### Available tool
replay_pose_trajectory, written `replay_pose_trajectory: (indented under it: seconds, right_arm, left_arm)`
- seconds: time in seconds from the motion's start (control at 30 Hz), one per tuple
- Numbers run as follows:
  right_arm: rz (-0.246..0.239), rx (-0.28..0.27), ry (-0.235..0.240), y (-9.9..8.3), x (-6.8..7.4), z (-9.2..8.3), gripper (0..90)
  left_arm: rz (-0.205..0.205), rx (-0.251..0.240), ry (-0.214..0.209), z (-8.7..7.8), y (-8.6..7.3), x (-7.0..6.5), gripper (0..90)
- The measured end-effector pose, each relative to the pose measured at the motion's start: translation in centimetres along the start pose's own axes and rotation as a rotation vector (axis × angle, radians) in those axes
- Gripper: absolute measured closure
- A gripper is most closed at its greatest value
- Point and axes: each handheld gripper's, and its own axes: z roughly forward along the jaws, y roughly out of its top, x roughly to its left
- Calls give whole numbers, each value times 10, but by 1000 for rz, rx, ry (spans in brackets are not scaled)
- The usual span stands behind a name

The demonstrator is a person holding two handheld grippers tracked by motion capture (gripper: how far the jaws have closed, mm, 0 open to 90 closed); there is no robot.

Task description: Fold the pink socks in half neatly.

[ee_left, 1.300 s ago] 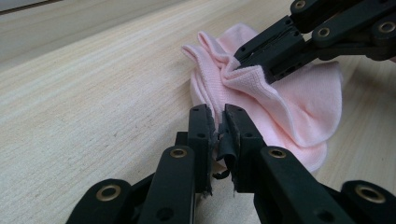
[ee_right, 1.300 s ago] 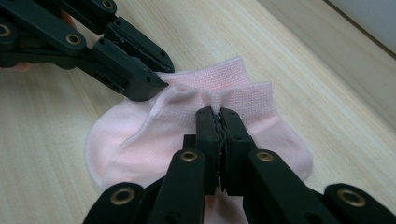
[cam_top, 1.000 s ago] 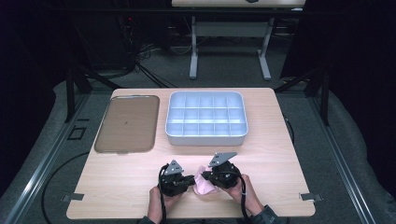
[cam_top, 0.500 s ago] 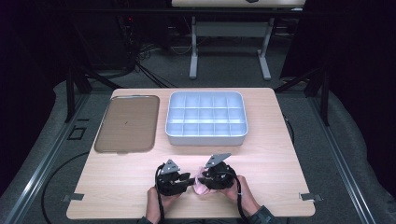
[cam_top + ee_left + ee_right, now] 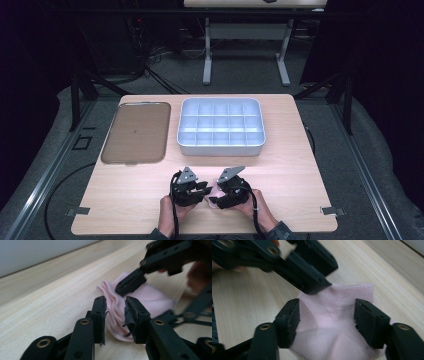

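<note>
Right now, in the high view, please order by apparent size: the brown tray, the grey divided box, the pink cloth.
1. Grey divided box, largest.
2. Brown tray, a little smaller.
3. Pink cloth, by far the smallest, partly hidden between the grippers.

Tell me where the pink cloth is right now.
In the high view the pink cloth lies on the table's near edge, between the left gripper and right gripper, well short of the compartment tray.
</note>
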Motion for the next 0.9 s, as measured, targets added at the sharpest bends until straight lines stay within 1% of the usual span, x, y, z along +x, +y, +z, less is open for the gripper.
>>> replay_pose_trajectory:
  seconds: [0.03, 0.07, 0.1, 0.13, 0.17, 0.27, 0.3, 0.37, 0.43, 0.47, 0.5, 0.53, 0.57, 0.63, 0.67, 0.7, 0.73, 0.77, 0.8, 0.83, 0.87, 0.9]
  right_arm:
    - [8, -13, -1, -1, 0, 0, 320]
    - [3, -22, 6, -1, 0, -3, 289]
    - [0, -28, 4, -2, 0, -6, 276]
    - [-3, -35, 1, -2, 0, -10, 272]
    - [-2, -58, -2, -3, 0, -16, 274]
    - [28, -81, -17, -6, -3, -27, 302]
    - [36, -72, -19, -7, -4, -28, 308]
    - [53, -46, -33, -11, -6, -25, 312]
    - [53, -4, -47, -14, -7, -19, 315]
    - [57, 6, -56, -16, -6, -16, 314]
    - [48, 17, -61, -17, -6, -14, 311]
    - [43, 14, -70, -18, -4, -13, 310]
    - [34, 9, -76, -19, -4, -12, 307]
    - [32, 6, -83, -19, -3, -11, 302]
    - [34, 3, -85, -20, -3, -11, 299]
    - [35, -2, -84, -20, -3, -11, 295]
    - [33, -2, -82, -20, -3, -11, 292]
    - [35, -6, -84, -21, -3, -10, 289]
    - [35, -7, -83, -21, -3, -10, 283]
    - [31, -4, -81, -21, -3, -10, 278]
    - [25, -3, -80, -21, -3, -10, 274]
    - [25, -6, -77, -22, -3, -10, 273]
  left_arm:
    - [10, 14, 10, 3, -2, 1, 719]
    - [6, 17, 9, 4, -3, 0, 730]
    - [11, 19, 11, 5, -4, 0, 735]
    - [14, 16, 16, 5, -5, 0, 738]
    - [15, 16, 17, 5, -5, -1, 742]
    - [28, 18, 27, 5, -6, -1, 747]
    - [22, 15, 27, 5, -6, -2, 747]
    - [23, 10, 26, 5, -8, -1, 746]
    - [22, 8, 28, 4, -9, -2, 746]
    - [23, 6, 30, 4, -9, -2, 746]
    - [29, 8, 32, 4, -9, -2, 746]
    - [34, 12, 40, 4, -9, -3, 745]
    - [34, 11, 35, 4, -9, -2, 744]
    - [38, 13, 43, 3, -8, -2, 729]
    - [31, 8, 47, 2, -7, -2, 716]
    - [39, 1, 51, 0, -6, -2, 691]
    - [40, -11, 49, -2, -5, -3, 689]
    - [43, -34, 41, -6, -4, -4, 690]
    - [49, -47, 27, -8, -3, -4, 695]
    - [64, -62, 7, -11, -1, -6, 701]
    - [73, -70, -4, -13, 0, -8, 713]
    - [94, -71, -9, -15, 1, -10, 730]
